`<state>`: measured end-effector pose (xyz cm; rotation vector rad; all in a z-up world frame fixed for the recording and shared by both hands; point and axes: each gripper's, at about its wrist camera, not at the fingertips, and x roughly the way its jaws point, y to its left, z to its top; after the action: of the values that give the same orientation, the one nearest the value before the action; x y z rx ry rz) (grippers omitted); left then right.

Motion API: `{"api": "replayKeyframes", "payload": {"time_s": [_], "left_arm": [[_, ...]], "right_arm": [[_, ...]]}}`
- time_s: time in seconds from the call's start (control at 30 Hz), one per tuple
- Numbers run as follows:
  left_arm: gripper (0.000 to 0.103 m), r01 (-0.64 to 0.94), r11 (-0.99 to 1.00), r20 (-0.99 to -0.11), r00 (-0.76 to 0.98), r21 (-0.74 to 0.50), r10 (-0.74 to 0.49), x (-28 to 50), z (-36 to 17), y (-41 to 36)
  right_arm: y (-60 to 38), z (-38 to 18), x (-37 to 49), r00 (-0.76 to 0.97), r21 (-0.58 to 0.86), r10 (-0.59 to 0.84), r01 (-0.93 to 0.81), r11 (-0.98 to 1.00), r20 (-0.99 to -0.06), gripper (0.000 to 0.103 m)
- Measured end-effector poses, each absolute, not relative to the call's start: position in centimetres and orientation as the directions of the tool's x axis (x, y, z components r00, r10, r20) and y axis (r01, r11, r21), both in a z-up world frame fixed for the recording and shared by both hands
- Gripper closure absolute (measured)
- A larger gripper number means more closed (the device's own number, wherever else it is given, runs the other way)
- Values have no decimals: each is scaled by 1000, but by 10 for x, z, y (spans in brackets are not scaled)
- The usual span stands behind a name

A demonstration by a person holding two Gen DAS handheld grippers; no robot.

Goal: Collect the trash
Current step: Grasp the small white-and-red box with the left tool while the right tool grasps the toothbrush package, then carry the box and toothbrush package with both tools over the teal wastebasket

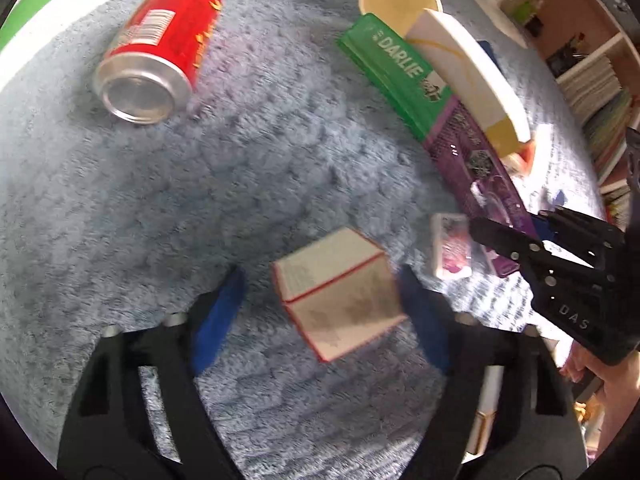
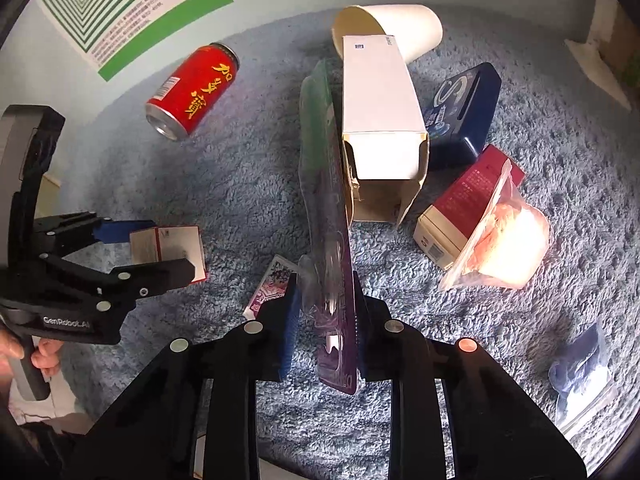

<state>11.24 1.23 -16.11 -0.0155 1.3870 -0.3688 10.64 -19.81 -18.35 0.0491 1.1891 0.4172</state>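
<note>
Blue carpet [image 1: 160, 200] bare centrally; left tool [image 1: 320, 300] straddles small box [image 1: 336, 292], ungripped; right tool [image 2: 328, 312] clamps toothbrush pack [image 2: 332, 240].

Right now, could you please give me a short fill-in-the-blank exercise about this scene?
1. The red can lies on its ____ on the carpet.
2. The right gripper pinches the edge of a flat green and ____ package.
3. A small white box with ____ edges sits between the left gripper's pads.
4. The paper cup is ____.

Missing words: side; purple; red; tipped over
</note>
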Motion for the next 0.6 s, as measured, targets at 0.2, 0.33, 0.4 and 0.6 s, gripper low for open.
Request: {"api": "replayKeyframes", "payload": {"time_s": [0.2, 0.33, 0.4, 0.6], "left_arm": [[56, 255, 935, -948, 138, -247, -288, 76, -161, 13], [57, 254, 939, -944, 171, -233, -281, 58, -152, 25], [57, 261, 939, -941, 194, -223, -278, 51, -139, 29], [57, 315, 938, -927, 286, -148, -243, 33, -103, 45]], "right_arm": [[-204, -161, 82, 337, 277, 363, -277, 920, -868, 83], [-213, -141, 63, 377, 277, 368, -275, 921, -850, 84], [-217, -133, 53, 394, 275, 368, -272, 922, -842, 84], [-230, -103, 18, 460, 270, 366, -262, 927, -809, 84]]}}
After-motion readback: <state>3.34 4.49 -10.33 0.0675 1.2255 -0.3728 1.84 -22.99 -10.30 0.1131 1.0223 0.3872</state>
